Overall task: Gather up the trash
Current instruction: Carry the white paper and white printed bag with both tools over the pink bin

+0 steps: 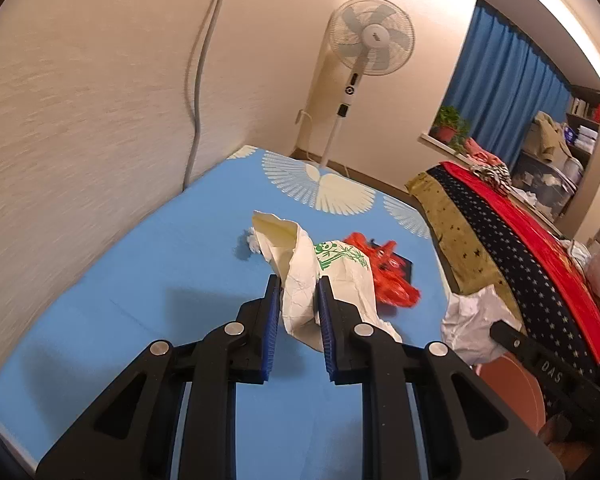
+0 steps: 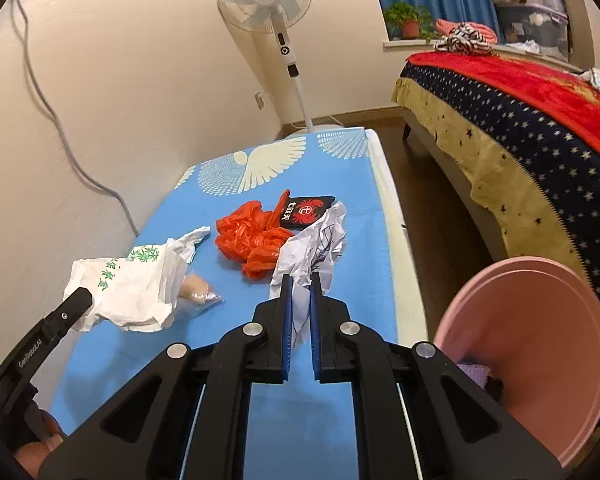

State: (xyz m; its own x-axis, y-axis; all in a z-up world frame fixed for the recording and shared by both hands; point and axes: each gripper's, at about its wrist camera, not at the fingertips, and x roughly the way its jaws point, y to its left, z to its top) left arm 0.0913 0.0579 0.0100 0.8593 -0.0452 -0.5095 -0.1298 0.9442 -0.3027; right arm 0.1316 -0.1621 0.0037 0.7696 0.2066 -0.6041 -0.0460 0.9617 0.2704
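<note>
My left gripper (image 1: 299, 286) is shut on a white plastic bag with green print (image 1: 300, 276), lifted off the blue mattress (image 1: 140, 280); the bag also shows in the right wrist view (image 2: 128, 288). My right gripper (image 2: 301, 280) is shut on a crumpled white paper (image 2: 316, 244), which also shows in the left wrist view (image 1: 472, 320). A crumpled orange plastic bag (image 2: 252, 236) and a black packet with a red crab (image 2: 306, 210) lie on the mattress just beyond. A pink bin (image 2: 540, 360) stands at the right.
A small clear bag with something tan (image 2: 198, 292) lies by the white bag. A white wad (image 1: 252, 242) lies behind the bag. A standing fan (image 2: 268, 4) stands beyond the mattress's far end. A bed with a starred blanket (image 2: 520, 120) is at the right, across a strip of wooden floor (image 2: 412, 184).
</note>
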